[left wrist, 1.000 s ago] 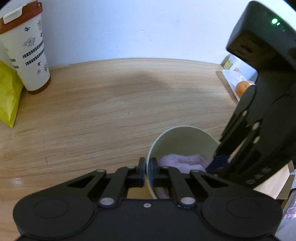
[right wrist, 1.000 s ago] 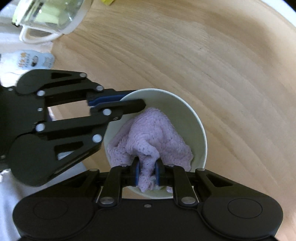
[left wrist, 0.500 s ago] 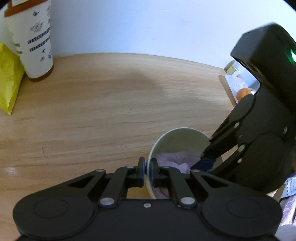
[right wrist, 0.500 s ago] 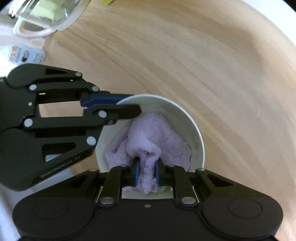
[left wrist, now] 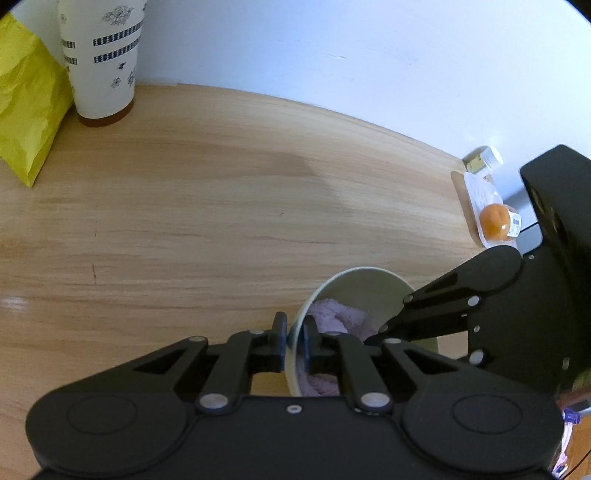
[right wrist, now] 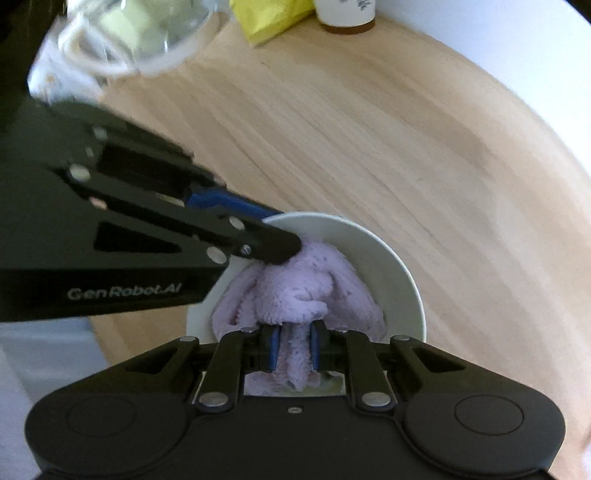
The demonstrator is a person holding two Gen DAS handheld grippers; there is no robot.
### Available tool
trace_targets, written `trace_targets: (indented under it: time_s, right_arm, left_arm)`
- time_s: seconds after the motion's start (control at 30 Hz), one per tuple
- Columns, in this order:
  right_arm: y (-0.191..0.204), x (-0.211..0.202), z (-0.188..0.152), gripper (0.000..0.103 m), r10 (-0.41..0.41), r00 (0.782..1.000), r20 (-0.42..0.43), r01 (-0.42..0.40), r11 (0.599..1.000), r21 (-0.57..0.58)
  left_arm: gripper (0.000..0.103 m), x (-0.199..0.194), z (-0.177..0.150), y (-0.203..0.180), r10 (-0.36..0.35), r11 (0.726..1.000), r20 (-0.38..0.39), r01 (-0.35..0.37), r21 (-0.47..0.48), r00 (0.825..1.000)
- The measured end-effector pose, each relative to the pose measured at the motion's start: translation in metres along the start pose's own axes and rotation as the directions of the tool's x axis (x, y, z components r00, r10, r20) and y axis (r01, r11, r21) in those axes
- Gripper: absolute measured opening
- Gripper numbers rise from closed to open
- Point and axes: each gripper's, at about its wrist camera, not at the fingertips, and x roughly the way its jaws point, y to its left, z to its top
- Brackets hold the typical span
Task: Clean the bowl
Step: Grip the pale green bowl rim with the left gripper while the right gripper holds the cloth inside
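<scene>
The left jaws are pinched tight on the near wall of the bowl [left wrist: 364,291], one pad outside and one inside the rim; that is the left gripper [left wrist: 294,341] as its own camera shows it. The bowl is pale, sits on the wooden table [left wrist: 221,206] close in front of the gripper, and has a lilac cloth [left wrist: 334,317] bunched inside. The right gripper [left wrist: 373,339] reaches into the bowl from the right side, its tips hidden behind the left fingers. Far back on the left stand a patterned cup [left wrist: 103,59] and a yellow bag [left wrist: 27,103] touching it. Off to the right edge lies an orange [left wrist: 495,221] in clear wrap.

From the right camera, the right gripper [right wrist: 294,349] has its jaws nearly closed on a fold of the cloth [right wrist: 299,291], which fills the gap between the blue pads. The rest of the cloth spreads over the bowl's [right wrist: 391,266] inside. The left gripper [right wrist: 277,232] comes in from the left, blurred, clamping the rim. A glass jug [right wrist: 136,33] shows blurred at the top left.
</scene>
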Motion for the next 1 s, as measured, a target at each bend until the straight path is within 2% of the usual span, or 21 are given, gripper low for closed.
trace_targets:
  time_s: [0.1,0.2,0.3,0.4,0.47,0.5,0.6,0.73,0.87,1.0]
  right_arm:
    - [-0.024,-0.005,-0.004,0.019,0.135,0.99,0.039,-0.139,0.984,0.115]
    - [-0.039,-0.006,-0.008,0.019,0.243,0.966,0.089,-0.256,0.945,0.202]
    - [-0.043,-0.006,-0.012,0.019,0.313,0.939,0.14,-0.34,0.906,0.251]
    - [-0.029,-0.001,-0.012,0.019,0.353,0.917,0.183,-0.393,0.874,0.287]
    - [-0.018,0.002,-0.013,0.019,0.354,0.916,0.191,-0.397,0.869,0.295]
    - [-0.016,0.003,-0.011,0.019,0.343,0.92,0.188,-0.386,0.874,0.296]
    - [-0.002,0.011,0.003,0.018,0.253,0.957,0.14,-0.283,0.917,0.28]
    - [0.024,0.022,0.018,0.018,0.103,0.993,0.065,-0.114,0.973,0.199]
    - [0.034,0.019,0.018,0.019,-0.02,0.999,0.04,0.015,0.993,0.12]
    - [0.051,0.017,0.014,0.018,-0.134,0.987,0.087,0.129,0.99,0.057]
  left_arm:
    - [0.008,-0.001,-0.002,0.003,0.004,1.0,0.003,-0.004,-0.011,1.0]
    - [0.008,-0.001,-0.002,0.006,0.004,1.0,-0.001,-0.004,-0.022,1.0]
    - [0.008,0.001,-0.002,0.006,0.004,1.0,-0.002,-0.004,-0.029,1.0]
    - [0.009,0.005,-0.002,0.006,0.0,0.999,-0.003,0.0,-0.039,1.0]
    - [0.009,0.005,-0.002,0.006,-0.001,0.999,-0.003,0.001,-0.035,1.0]
    - [0.009,0.004,-0.002,0.006,-0.002,0.999,-0.003,0.001,-0.032,1.0]
    - [0.008,0.005,-0.002,0.005,-0.007,1.0,-0.004,0.007,-0.007,1.0]
    - [0.008,0.002,-0.004,0.006,-0.011,1.0,0.001,0.011,0.009,1.0]
    - [0.008,0.002,-0.005,0.002,-0.004,0.998,0.0,0.004,0.056,1.0]
    - [0.007,0.001,-0.007,-0.001,0.004,0.993,-0.003,-0.004,0.118,1.0]
